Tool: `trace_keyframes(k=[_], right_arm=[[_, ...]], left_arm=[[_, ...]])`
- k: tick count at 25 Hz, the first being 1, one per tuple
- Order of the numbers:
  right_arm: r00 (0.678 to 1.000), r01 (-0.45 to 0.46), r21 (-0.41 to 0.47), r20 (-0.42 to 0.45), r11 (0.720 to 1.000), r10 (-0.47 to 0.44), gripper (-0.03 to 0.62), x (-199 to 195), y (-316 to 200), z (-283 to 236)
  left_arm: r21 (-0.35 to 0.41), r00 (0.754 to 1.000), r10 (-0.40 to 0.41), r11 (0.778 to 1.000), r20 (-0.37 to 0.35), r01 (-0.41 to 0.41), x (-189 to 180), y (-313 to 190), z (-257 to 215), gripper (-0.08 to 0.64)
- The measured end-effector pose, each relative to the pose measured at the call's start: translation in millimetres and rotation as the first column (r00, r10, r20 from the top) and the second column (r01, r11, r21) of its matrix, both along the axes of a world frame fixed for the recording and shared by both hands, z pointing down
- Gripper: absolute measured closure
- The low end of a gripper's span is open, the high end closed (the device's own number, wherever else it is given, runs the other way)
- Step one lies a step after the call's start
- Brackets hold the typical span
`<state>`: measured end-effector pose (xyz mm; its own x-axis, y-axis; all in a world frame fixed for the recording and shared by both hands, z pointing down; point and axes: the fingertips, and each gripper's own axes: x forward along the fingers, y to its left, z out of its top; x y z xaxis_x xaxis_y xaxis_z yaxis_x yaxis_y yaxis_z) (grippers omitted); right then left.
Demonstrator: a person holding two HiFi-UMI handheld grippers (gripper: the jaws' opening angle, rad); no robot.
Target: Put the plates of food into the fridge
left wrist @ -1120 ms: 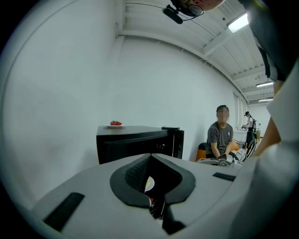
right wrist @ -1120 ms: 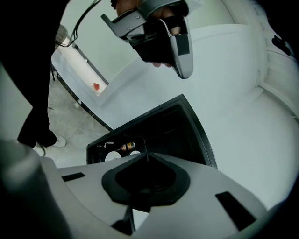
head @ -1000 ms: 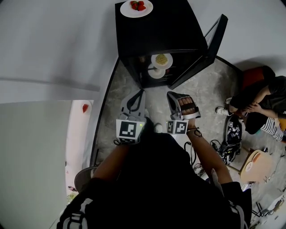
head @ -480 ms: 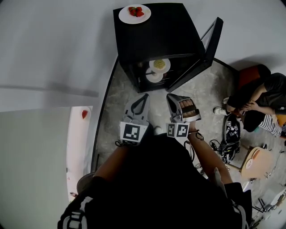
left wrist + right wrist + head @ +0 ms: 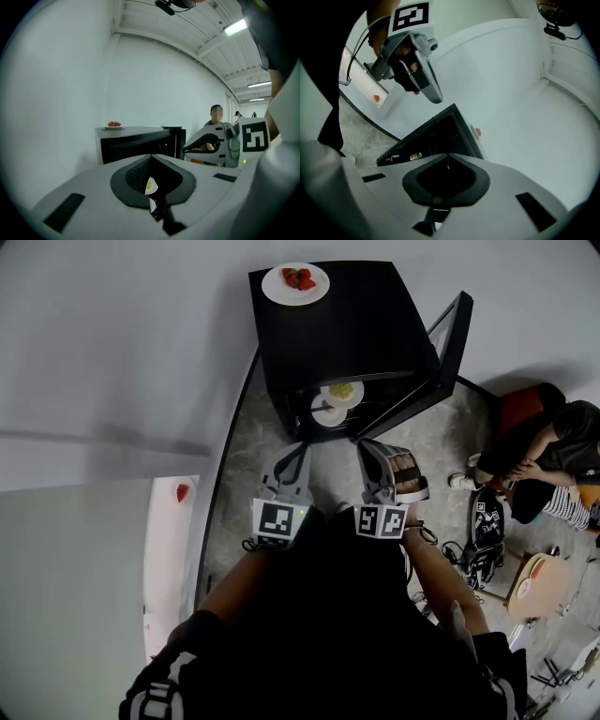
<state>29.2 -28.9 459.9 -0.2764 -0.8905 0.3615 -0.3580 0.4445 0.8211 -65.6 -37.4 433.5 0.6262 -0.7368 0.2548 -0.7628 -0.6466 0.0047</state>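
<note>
Plates of food: three in view, none in a gripper. Left gripper [image 5: 298,448] is clenched on nothing, jaw tips meeting. Its own view shows only a sliver of the far plates through the gap behind the tips. Right gripper [image 5: 364,444] has its jaws together too, nothing between them. Both are held just in front of the person's dark torso, side by side and a little apart, pointing at the fridge [image 5: 361,320].

Grey marbled floor [image 5: 427,442] lies between the grippers and the fridge opening. On the right a seated person [image 5: 544,451] in dark clothes is on the floor, with a red-orange thing [image 5: 525,399] behind them. Nearer on that side are black gear and cables [image 5: 483,540] and a tan round thing [image 5: 539,585]; cannot tell what it is. On the left a long white desk [image 5: 167,559] runs along the wall, with one small red item [image 5: 182,491] on it.

The fridge is black, low and boxy, against the white wall. Its door [image 5: 452,329] is swung open to the right, and the pane looks see-through.

Inside sits a white plate with yellow food [image 5: 342,392]. Just in front and lower is a second white plate [image 5: 323,412], touching or overlapping it. Something dark lies across it and the food is not readable; cannot tell if both share a shelf. A third white plate [image 5: 295,283] sits on the fridge top near the back left corner, with red strawberries heaped in the middle.
</note>
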Motion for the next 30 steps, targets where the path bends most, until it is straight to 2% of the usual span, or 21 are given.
trace_keyframes(k=[7,13,16,22,25,30], right_arm=[[0.995,0.092,0.101,0.017,0.991,-0.094,0.561,-8.4,-60.4,-66.4],[0.978,0.196,0.128,-0.103,0.972,-0.183,0.560,-22.8,-137.7,-93.3],[0.974,0.206,0.103,-0.116,0.973,-0.194,0.560,-28.0,-167.7,-92.4],[0.977,0.199,0.018,-0.086,0.980,-0.197,0.557,-39.5,-204.4,-78.3],[0.976,0.198,-0.033,-0.082,0.980,-0.200,0.467,-42.6,-218.7,-70.4],[0.960,0.253,-0.076,-0.107,0.965,-0.260,0.466,-55.9,-239.1,-73.4]], left_arm=[[0.017,0.998,-0.054,0.998,0.011,0.054,-1.4,-18.7,-11.9,0.540],[0.028,0.994,-0.109,0.994,0.008,0.109,-0.9,-21.6,-18.5,0.540],[0.026,0.992,-0.125,0.992,0.006,0.125,-3.0,-21.7,-16.5,0.540],[0.008,0.989,-0.150,0.989,-0.013,0.150,-11.3,-23.2,-15.8,0.540],[0.008,0.988,-0.152,0.988,-0.003,0.152,-13.1,-27.2,-14.4,0.540],[0.007,0.985,-0.171,0.985,-0.006,0.171,-16.5,-36.3,-14.7,0.540]])
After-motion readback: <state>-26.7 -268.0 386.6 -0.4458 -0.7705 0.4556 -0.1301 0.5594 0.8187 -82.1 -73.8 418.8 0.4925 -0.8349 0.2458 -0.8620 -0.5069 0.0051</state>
